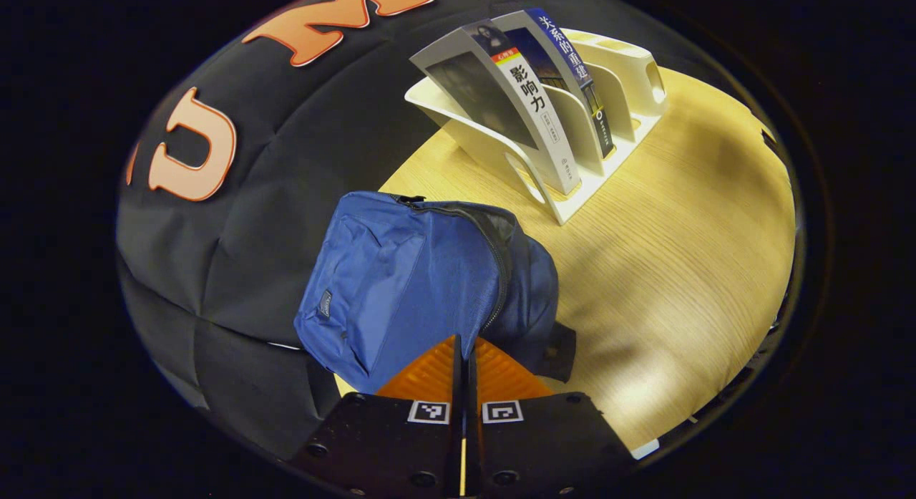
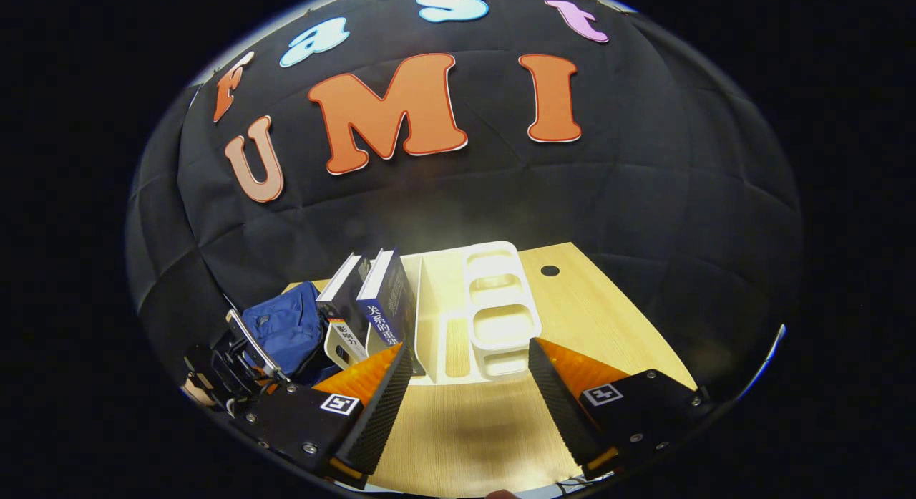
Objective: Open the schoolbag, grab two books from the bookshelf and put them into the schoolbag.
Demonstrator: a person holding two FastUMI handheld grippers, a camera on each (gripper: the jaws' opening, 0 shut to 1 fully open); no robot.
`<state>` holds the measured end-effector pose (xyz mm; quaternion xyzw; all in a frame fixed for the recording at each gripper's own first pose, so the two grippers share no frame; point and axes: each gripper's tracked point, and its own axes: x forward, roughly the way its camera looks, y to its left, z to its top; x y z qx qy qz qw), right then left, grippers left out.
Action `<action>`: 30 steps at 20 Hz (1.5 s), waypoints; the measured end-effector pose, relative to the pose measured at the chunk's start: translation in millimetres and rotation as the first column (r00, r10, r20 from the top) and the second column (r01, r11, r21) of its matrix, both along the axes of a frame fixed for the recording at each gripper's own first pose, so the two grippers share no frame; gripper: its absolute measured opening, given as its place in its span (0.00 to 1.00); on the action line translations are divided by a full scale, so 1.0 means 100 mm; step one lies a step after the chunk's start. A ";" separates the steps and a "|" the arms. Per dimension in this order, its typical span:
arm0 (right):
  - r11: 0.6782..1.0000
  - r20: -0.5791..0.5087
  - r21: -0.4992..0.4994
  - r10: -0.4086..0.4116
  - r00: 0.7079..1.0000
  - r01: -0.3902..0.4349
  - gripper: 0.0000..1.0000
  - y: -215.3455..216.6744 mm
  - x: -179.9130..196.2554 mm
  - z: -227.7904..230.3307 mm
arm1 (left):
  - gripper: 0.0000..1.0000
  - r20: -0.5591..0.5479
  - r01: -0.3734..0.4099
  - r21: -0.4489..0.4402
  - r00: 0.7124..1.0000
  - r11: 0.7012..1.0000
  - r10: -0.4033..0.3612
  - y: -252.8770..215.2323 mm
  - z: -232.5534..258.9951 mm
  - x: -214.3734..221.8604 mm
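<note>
The blue schoolbag (image 1: 401, 284) lies at the table's left end against the black wall, and its zipper (image 1: 497, 263) gapes a little at the top. My left gripper (image 1: 464, 345) is shut, its tips at the zipper's lower end; whether they pinch the pull is hidden. Two books lean in the white bookshelf (image 1: 622, 91): one with a white spine (image 1: 537, 105), one with a blue spine (image 1: 572, 62). My right gripper (image 2: 466, 352) hangs open above the table, just in front of the bookshelf (image 2: 494, 306). To its left stand the books (image 2: 383, 298) and the schoolbag (image 2: 286, 327).
The wooden table (image 1: 680, 270) stretches bare to the right of the bag and in front of the bookshelf. A small cable hole (image 2: 549, 270) sits near the table's far edge. The black cloth wall runs close behind the bag and the bookshelf.
</note>
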<state>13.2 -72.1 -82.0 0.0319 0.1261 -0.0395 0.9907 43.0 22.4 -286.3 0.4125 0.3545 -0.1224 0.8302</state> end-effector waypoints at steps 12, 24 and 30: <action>0.995 0.039 0.094 0.032 0.999 -0.036 0.97 -0.10 0.05 0.11 | 0.01 -0.041 -0.020 -0.079 0.999 0.997 0.017 0.25 1.15 0.28; 0.994 0.027 0.071 -0.083 0.996 0.081 0.97 0.47 0.12 0.18 | 0.01 0.019 0.150 -0.075 0.989 0.986 -0.149 0.85 1.62 1.53; 0.996 0.002 0.014 -0.092 0.996 0.091 0.97 1.06 0.28 0.34 | 0.01 0.017 0.196 -0.193 0.980 0.961 -0.197 1.06 1.41 1.92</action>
